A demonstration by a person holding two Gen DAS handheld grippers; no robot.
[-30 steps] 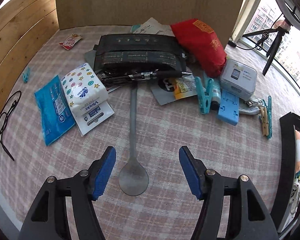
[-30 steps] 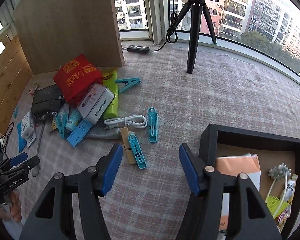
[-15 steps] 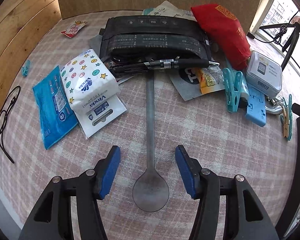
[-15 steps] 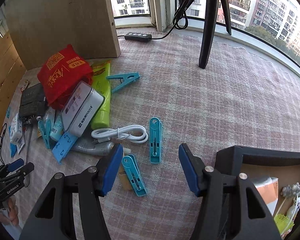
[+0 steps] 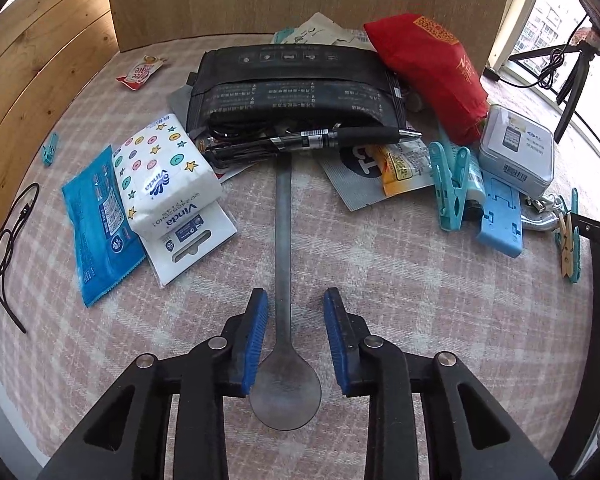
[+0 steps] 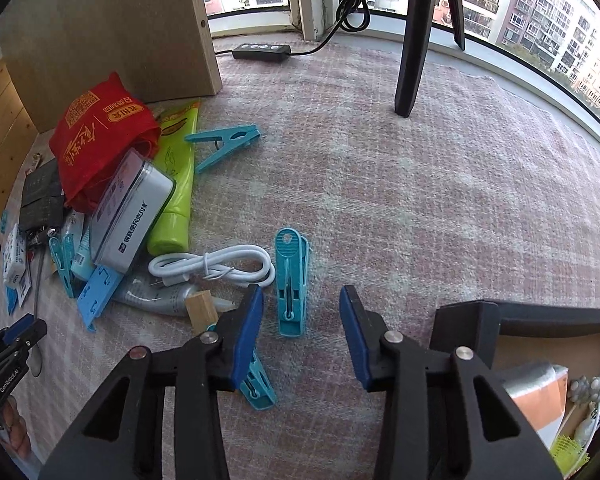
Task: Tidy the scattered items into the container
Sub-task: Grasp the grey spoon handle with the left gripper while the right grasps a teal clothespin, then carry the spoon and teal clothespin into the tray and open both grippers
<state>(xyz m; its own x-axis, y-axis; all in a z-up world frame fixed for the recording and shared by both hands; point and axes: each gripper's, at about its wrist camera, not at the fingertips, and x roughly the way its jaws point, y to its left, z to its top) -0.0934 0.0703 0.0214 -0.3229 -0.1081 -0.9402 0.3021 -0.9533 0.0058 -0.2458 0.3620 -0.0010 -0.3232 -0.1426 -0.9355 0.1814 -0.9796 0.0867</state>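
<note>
In the left wrist view, the left tongs point down at the checked cloth of the bench. Their blue pads have just been closing and now stand on both sides of the neck of a grey metal spoon, with a small gap on each side, so they do not press it. The spoon lies flat, its bowl at the bottom centre of the frame and its handle running up to a black pen. Above the pen lies a black pouch, and a red bag is at the upper right. On the left are a white tissue pack and a blue wipes pack.

In the right wrist view, the right tongs have also just been closing. They stand apart, and a teal clothespin lies on the cloth between and a little above the pads, not touched. A second teal clothespin lies partly under the left pad, beside a small wooden block. A coiled white cable is just left of the first clothespin. The black container is at the lower right of the frame, with some items already inside. The left tongs are also visible at the lower left edge.
</note>
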